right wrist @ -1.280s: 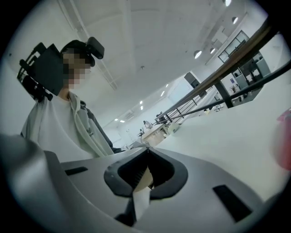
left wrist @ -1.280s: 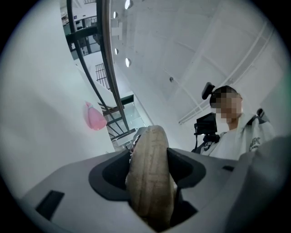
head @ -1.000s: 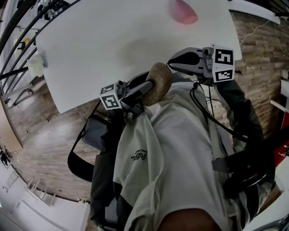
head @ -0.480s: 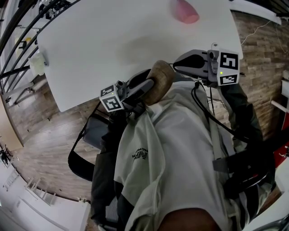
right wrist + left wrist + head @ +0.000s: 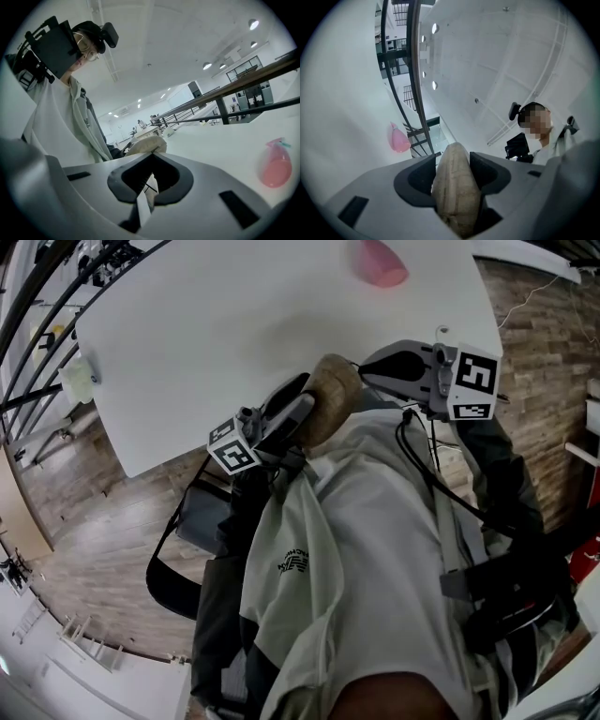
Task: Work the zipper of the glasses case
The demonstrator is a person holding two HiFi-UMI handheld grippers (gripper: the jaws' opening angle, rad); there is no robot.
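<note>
The tan woven glasses case [image 5: 330, 401] is held up over the near table edge, in front of the person's chest. My left gripper [image 5: 298, 399] is shut on it across its body; the case [image 5: 457, 187] fills the gap between the two dark pads. My right gripper [image 5: 366, 367] meets the case's right end. Its jaws [image 5: 149, 161] are shut, with a thin pale tab, apparently the zipper pull [image 5: 143, 206], pinched between them. The case [image 5: 146, 144] shows just beyond the tips. The zipper line itself is hard to make out.
A white table [image 5: 234, 324] spreads out beyond the grippers, with a pink object [image 5: 380, 263] at its far edge. The person's light shirt [image 5: 375, 540] and dark straps lie right below the grippers. There is wood flooring on both sides and black railings at the left.
The right gripper has shifted slightly to the right. The left gripper has tilted up a little with the case. Both grips look unchanged.
</note>
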